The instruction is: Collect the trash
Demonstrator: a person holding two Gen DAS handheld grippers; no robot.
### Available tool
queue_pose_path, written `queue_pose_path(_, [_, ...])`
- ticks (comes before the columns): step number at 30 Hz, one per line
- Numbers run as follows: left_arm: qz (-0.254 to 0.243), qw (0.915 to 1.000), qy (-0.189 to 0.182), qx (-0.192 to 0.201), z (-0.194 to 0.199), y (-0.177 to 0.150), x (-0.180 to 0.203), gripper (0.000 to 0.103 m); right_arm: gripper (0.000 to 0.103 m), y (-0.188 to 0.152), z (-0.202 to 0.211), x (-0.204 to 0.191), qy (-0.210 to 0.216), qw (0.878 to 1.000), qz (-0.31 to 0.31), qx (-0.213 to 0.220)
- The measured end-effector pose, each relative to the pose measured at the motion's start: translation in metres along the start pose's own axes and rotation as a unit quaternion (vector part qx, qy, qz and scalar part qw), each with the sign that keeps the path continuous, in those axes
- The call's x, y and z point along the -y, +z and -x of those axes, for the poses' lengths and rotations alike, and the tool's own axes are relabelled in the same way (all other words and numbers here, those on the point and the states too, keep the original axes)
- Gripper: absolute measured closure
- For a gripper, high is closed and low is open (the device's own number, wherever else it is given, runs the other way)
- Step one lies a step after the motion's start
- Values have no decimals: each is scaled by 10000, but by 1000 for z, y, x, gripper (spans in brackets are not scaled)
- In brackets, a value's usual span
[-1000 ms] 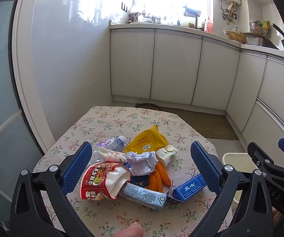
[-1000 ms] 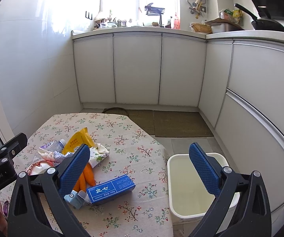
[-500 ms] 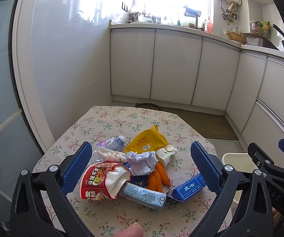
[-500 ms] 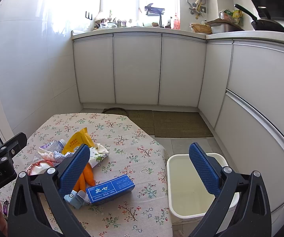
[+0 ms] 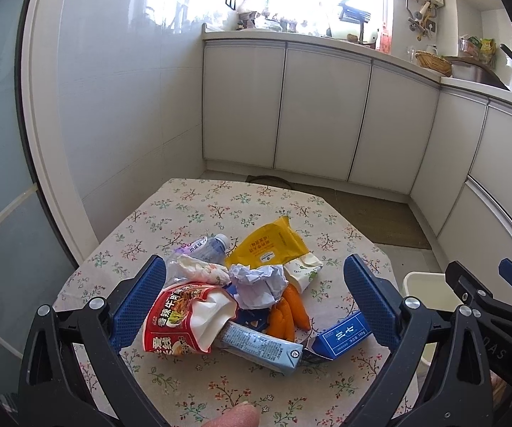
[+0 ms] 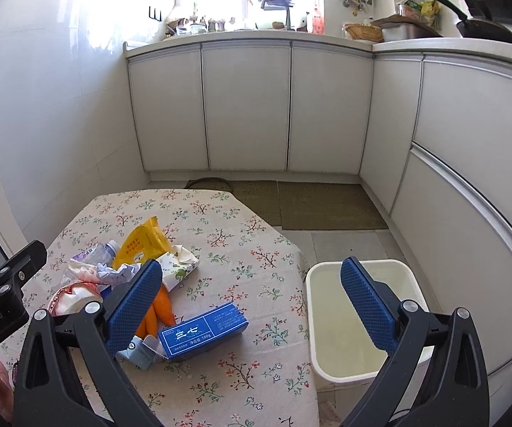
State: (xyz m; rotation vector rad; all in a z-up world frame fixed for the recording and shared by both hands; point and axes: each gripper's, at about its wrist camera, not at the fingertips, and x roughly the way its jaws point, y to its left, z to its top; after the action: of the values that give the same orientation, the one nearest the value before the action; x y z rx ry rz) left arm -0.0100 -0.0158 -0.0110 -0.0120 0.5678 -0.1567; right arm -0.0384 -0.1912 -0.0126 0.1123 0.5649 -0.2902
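A pile of trash lies on the floral table [image 5: 220, 210]: a red snack bag [image 5: 181, 320], a crumpled paper [image 5: 257, 283], a yellow pouch [image 5: 268, 242], a plastic bottle [image 5: 204, 245], orange carrots [image 5: 288, 315], a light-blue carton [image 5: 259, 347] and a blue box [image 5: 343, 334]. My left gripper [image 5: 254, 304] is open and empty above the pile. My right gripper [image 6: 249, 306] is open and empty, held over the table's right edge with the blue box [image 6: 202, 331] between its fingers in view. A white bin [image 6: 362, 320] stands on the floor right of the table.
White kitchen cabinets [image 6: 245, 106] line the back and right walls. A brown mat [image 6: 327, 206] lies on the floor beyond the table. A white wall [image 5: 113, 106] runs along the table's left side. The bin also shows in the left wrist view [image 5: 423, 288].
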Motion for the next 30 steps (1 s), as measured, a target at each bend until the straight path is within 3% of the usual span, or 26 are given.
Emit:
queue_pose_path(8, [238, 9988, 179, -391, -26, 11, -24, 7, 6, 1, -31, 1, 298, 9950, -372, -878])
queue_pose_path(13, [890, 9924, 207, -820, -54, 34, -66, 7, 6, 0, -44, 8, 442, 9889, -667, -1249])
queue_pose_path(19, [2127, 9666, -426, -1365, -93, 68, -129, 7, 6, 1, -62, 26, 722, 9758, -1260, -1634])
queue_pose_path(22, [2163, 9578, -973, -1624, -117, 77, -142, 7, 6, -1, -72, 33, 921, 9653, -1565, -1876])
queue_pose_path(23, [1997, 9548, -1037, -1944, -128, 75, -142, 7, 6, -1, -75, 34, 969, 9622, -1639, -1949])
queue_pose_path(25, [1649, 9457, -663, -2721, -152, 57, -140, 7, 6, -4, -82, 37, 1081, 9545, -1804, -2112])
queue_pose_path(27, [1637, 9406, -356, -2952, -167, 36, -148, 7, 6, -7, -88, 38, 1145, 9484, -1929, -2240])
queue_pose_path(29, [1715, 9312, -443, -3185, -179, 28, -154, 8, 6, -8, -93, 38, 1190, 9436, -2027, -2333])
queue_pose_path(30, [1706, 9316, -590, -3156, -181, 28, -156, 8, 6, -9, -96, 38, 1220, 9413, -2064, -2375])
